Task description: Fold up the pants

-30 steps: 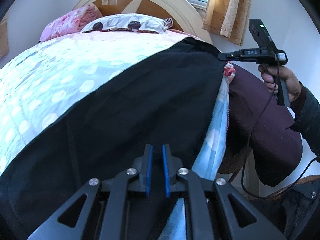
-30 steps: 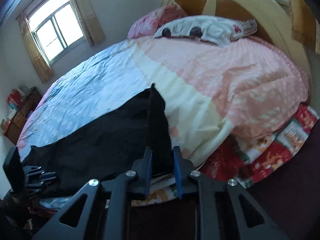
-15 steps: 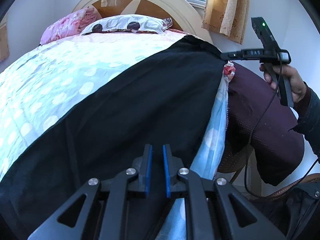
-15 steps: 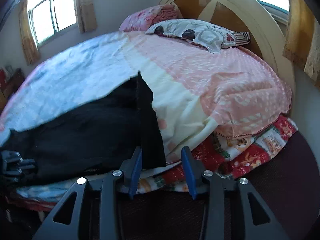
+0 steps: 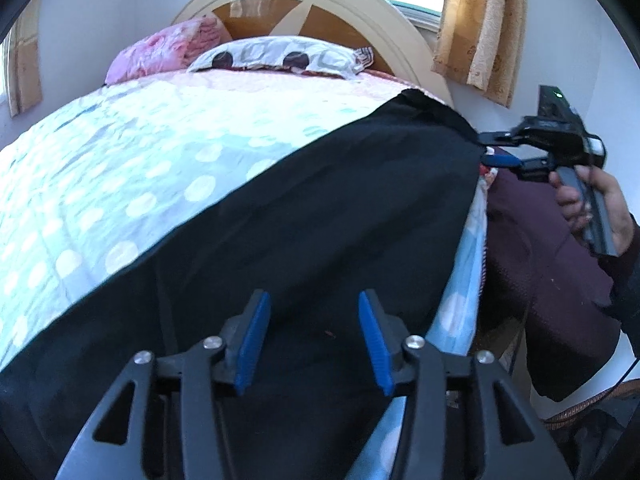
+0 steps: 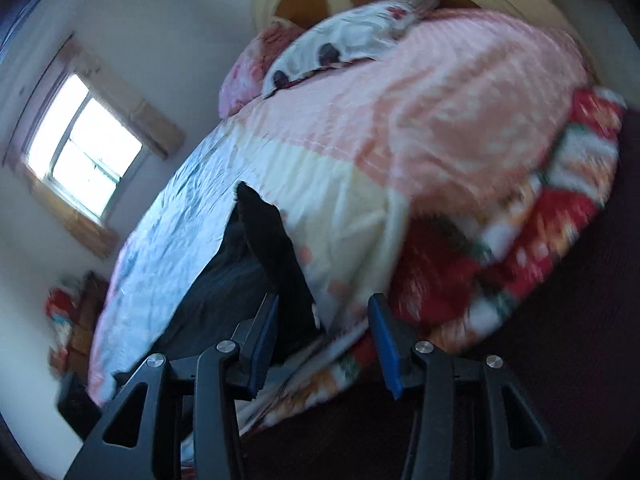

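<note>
Bedroom, round bed (image 5: pixel 120 168) under a dotted pale-blue quilt, curved wooden headboard (image 5: pixel 304 12) and two pillows behind.

From the left wrist: black pants (image 5: pixel 312 208) spread flat along the near edge of the mattress, one end reaching toward the headboard. Left gripper (image 5: pixel 312 340) low over the cloth, blue pads now standing wide apart with nothing between them; half a second ago pressed almost together at this same spot. At far right, right gripper (image 5: pixel 496 150) held in the person's hand (image 5: pixel 592 208), also parted, tips just beside the far corner of the garment, where a second ago pinched on the edge.

From the right wrist: frame smeared by motion, so detail uncertain. Pants (image 6: pixel 256 264) lying dark on the blue and cream quilt, one end turned up in a ridge just ahead of the left pad. Right gripper (image 6: pixel 324 340) spread open, apparently no cloth caught, against a firm clamp on that ridge a second ago. Pink cover and red patterned blanket (image 6: pixel 540 208) draping off the mattress to the right.

Both releases read as the end of a laying-out and smoothing step: garment flat and straight, free of either tool, no fold yet made. Likely next: regrasping one end to carry it over.
</note>
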`<state>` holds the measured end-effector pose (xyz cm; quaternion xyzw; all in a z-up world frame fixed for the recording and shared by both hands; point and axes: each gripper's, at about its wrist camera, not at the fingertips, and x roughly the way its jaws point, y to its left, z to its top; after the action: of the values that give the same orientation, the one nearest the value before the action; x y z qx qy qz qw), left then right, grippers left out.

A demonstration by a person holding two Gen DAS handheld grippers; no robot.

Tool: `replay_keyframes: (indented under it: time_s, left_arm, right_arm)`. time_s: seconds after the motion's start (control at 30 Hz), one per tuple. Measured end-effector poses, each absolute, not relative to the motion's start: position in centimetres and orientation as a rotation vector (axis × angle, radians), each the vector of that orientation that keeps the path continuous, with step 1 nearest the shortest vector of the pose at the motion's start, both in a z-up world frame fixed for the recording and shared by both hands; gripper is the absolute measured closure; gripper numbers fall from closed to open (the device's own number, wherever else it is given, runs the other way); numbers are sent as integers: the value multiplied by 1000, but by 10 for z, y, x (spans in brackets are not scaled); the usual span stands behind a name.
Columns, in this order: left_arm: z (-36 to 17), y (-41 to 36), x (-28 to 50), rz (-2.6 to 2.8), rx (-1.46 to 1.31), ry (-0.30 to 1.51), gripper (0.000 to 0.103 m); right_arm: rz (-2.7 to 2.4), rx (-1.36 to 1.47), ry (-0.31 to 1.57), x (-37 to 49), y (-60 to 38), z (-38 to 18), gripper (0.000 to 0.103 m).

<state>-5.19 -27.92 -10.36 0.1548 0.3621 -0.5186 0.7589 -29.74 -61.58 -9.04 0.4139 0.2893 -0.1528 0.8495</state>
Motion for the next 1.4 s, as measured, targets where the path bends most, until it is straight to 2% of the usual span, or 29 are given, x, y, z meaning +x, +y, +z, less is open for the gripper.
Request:
replay_keyframes:
  time_s: [0.13,0.33,0.4,0.53,0.6,0.7,1.0,1.13,1.17,1.23,1.27,1.3,1.4]
  left_arm:
    - [-109,-282,-51,-1103,351,805,54]
    - [-109,-282,-54,-1082,374,807,54]
    - [-111,-281,-54,-1077,373,812,54]
    - [-112,-283,-54,-1074,379,809,54]
    - [-111,-283,-54,-1076,377,808,53]
    - [-111,-280,-53,-1078,367,813,53]
    - [-113,-278,-51,-1080,339,815,53]
    - [-113,-277,-52,-1082,344,813,53]
    - [-113,-277,-52,-1084,344,811,53]
    - [-113,-275,-51,-1092,332,817,53]
    - [-113,-274,-50,-1095,329,817,53]
    - [-113,-274,-50,-1097,330,816,53]
    - [-114,-275,-50,-1096,334,814,53]
  right_arm:
    - [-249,968,619,-291,-607,-106,56]
    - [-249,1025,515,-281,-611,-107,56]
    - [-247,977,522,-275,-601,-100,63]
    - [-271,910,520,-274,-591,-91,66]
    - [-283,932,526,-273,-596,-98,77]
    - [-300,927,494,-279,-593,-92,83]
    - [-240,771,403,-284,-562,-48,89]
    - [-285,648,509,-270,-547,-41,89]
    - [-340,627,532,-271,-549,-44,88]
    - [-401,619,566,-275,-557,-49,77]
    - [-428,613,563,-280,-559,-49,59]
    - [-450,602,546,-286,-561,-47,47]
    - [-418,614,489,-292,-573,-39,46]
